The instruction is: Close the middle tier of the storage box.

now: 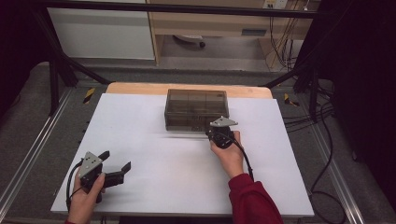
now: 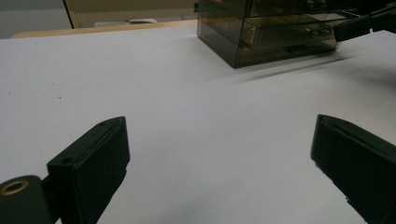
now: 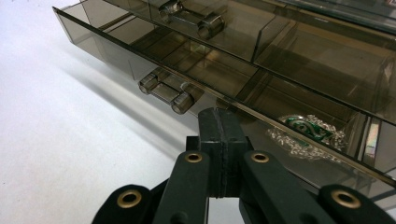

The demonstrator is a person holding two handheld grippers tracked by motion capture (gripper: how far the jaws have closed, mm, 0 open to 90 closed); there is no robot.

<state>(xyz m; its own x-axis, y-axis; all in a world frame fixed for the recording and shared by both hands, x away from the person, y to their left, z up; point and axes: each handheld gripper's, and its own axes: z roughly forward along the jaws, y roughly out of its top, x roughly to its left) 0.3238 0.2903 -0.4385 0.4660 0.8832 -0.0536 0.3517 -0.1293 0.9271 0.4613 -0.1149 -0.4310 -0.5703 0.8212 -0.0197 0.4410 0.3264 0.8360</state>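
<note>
A smoky see-through drawer box (image 1: 196, 109) stands at the back middle of the white table top (image 1: 163, 182). My right gripper (image 1: 211, 131) is at the box's front, right of centre, with its jaws shut and nothing between them. In the right gripper view the right gripper's tips (image 3: 219, 119) touch the front of the lower drawer, just right of its clear handle (image 3: 166, 91). A green and silver object (image 3: 308, 133) lies inside that drawer. My left gripper (image 1: 115, 161) is held open at the front left, far from the box (image 2: 271, 32), over bare table.
A second clear handle (image 3: 191, 18) sits on the drawer above. A wooden strip (image 1: 140, 87) runs behind the white top. Black frame bars, cables (image 1: 322, 140) and metal rails border the table. The right gripper's jaws (image 2: 359, 25) show at the box front in the left gripper view.
</note>
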